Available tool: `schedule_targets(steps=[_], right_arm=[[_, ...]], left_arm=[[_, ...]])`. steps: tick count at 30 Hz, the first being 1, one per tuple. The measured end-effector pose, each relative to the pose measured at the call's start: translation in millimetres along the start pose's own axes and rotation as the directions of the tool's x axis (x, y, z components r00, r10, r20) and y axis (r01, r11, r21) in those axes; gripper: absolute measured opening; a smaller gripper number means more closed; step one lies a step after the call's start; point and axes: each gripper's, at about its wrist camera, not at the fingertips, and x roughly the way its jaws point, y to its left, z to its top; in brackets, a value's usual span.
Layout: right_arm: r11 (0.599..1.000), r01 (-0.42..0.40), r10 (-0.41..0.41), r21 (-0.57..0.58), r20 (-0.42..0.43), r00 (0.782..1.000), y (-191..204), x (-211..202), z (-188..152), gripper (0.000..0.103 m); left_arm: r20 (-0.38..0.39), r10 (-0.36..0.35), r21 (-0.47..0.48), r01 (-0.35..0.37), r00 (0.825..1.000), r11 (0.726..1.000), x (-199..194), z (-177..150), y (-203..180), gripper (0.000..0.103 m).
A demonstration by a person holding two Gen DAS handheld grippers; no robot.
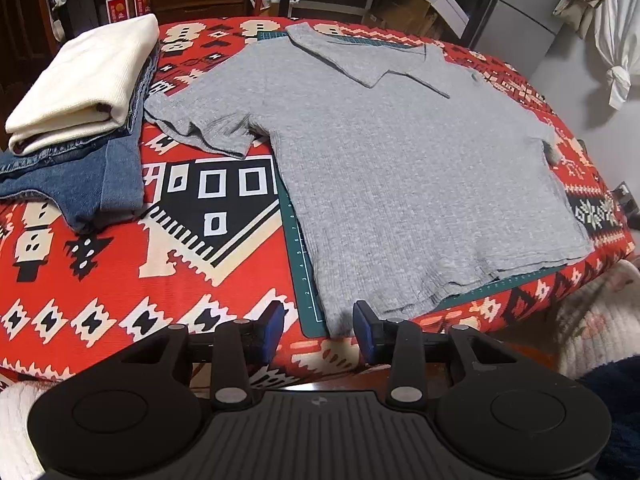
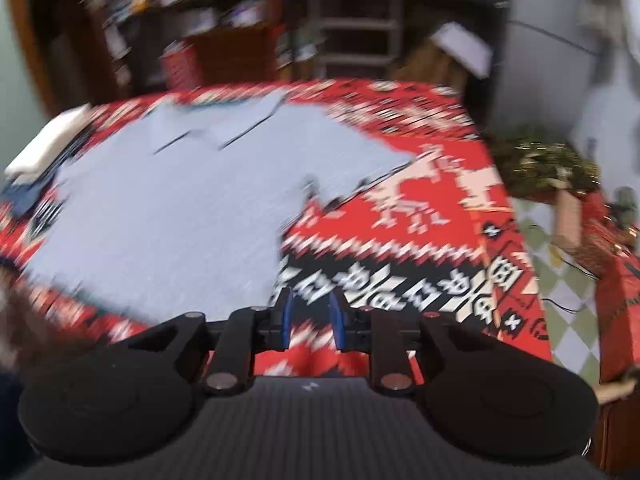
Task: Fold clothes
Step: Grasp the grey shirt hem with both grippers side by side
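The whole right wrist view is motion-blurred, smearing the grey polo shirt (image 2: 160, 208) and the shelves at 12 o'clock. In the left wrist view the shirt hides most of the green cutting mat (image 1: 298, 248), and the cream folded garment (image 1: 86, 80) covers much of the jeans (image 1: 80, 184) at 9 o'clock.

A: Where does the shirt (image 1: 400, 168) lie?
B: Flat on the cutting mat (image 1: 298, 248), which lies on the tablecloth (image 1: 120, 280), collar at the far edge.
A: And the folded top (image 1: 84, 84)?
B: Left of the shirt, stacked on the folded jeans (image 1: 80, 184), just beside its sleeve
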Motion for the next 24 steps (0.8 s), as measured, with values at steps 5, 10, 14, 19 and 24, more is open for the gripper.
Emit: schedule_targets(steps=[5,10,14,19,24], right_arm=[[0.999,-0.029,0.029,-0.017,-0.035,0.999,4.4,-5.5,-10.9,0.022],[0.997,-0.068,0.070,0.032,-0.047,0.996,15.7,27.2,-14.6,0.022],[0.998,-0.062,0.064,0.032,-0.081,0.995,21.7,52.1,-13.6,0.022],[0.996,-0.077,0.082,0.043,-0.110,0.991,21.5,65.9,-10.5,0.022],[0.996,-0.077,0.081,0.036,-0.138,0.987,23.0,73.9,-10.4,0.023]], left_arm=[[0.006,-0.011,0.000,0.011,1.000,1.000,-7.8,1.0,1.2,0.039],[0.000,-0.001,0.002,0.001,1.000,1.000,0.1,3.7,-3.2,0.039],[-0.001,0.006,0.000,-0.006,1.000,1.000,5.7,6.7,-4.4,0.039],[-0.020,-0.001,-0.005,0.001,1.000,1.000,12.9,6.9,-4.3,0.039],[-0.053,-0.004,-0.005,0.004,0.999,1.000,22.7,5.4,-5.0,0.039]])
